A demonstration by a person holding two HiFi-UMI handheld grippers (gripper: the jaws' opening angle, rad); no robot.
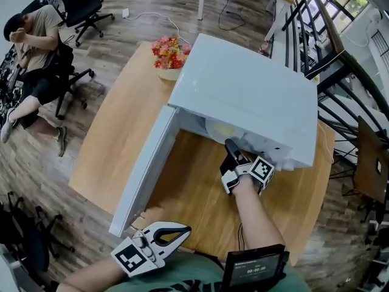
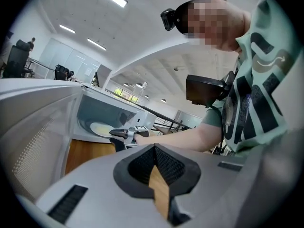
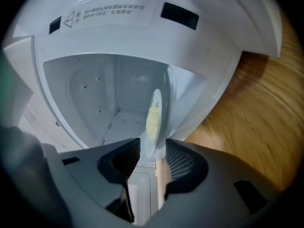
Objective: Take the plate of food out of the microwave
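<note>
**We find the plate (image 1: 214, 126) lying inside the open microwave (image 1: 255, 96), with our right tool (image 1: 231, 146) at its rim.**
The white microwave stands mid-frame on the tabletop (image 1: 115, 132), its door (image 1: 146, 169) swung out toward the lower left. The plate holds pale yellow food (image 3: 152, 115). Our right tool reaches into the opening, jaws wide, with the plate's rim between the pads and untouched. At the bottom edge, our left tool (image 1: 176, 233) is closed on nothing.
</note>
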